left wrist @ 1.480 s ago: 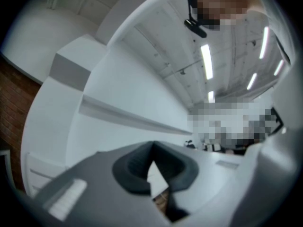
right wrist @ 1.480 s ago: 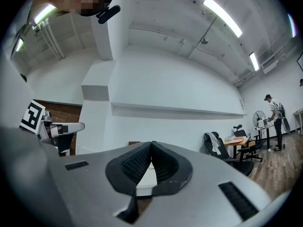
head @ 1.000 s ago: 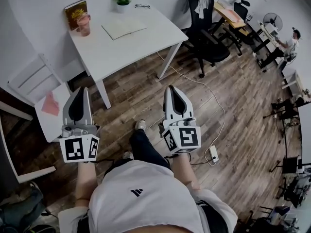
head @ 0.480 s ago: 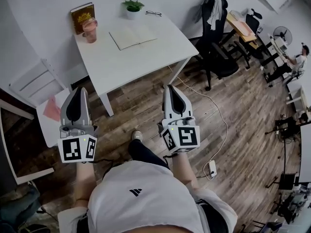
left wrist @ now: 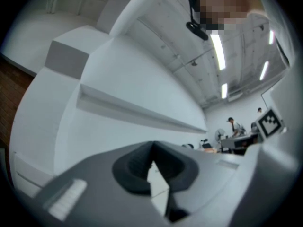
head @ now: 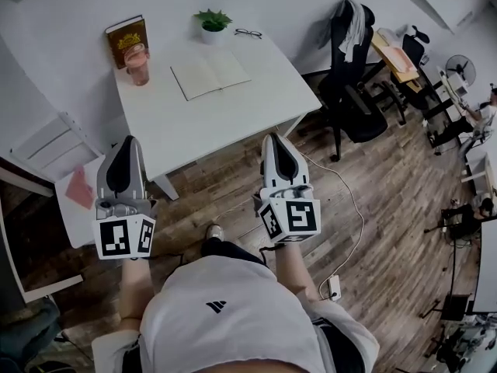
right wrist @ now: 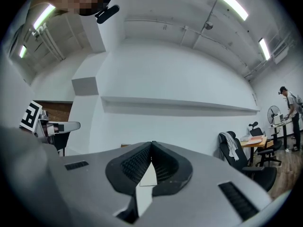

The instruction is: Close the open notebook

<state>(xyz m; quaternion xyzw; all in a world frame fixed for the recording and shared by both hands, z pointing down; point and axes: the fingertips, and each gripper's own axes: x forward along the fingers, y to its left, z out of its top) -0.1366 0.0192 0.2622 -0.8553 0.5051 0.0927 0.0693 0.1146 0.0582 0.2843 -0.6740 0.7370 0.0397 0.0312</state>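
Now that the table (head: 233, 123) has drifted closer, left gripper (head: 126, 142) and right gripper (head: 274, 140), both pinched shut and empty, approach the still-open notebook (head: 210, 74) at 12 o'clock.

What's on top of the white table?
An open notebook, a brown book, a pink cup, a small plant and glasses are on the table. The tabletop under them is covered.

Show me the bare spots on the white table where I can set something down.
Free: the table across its whole near half, in front of the notebook, and the strip right of it to the edge. Crowded: the far edge, with book, cup, plant and glasses.
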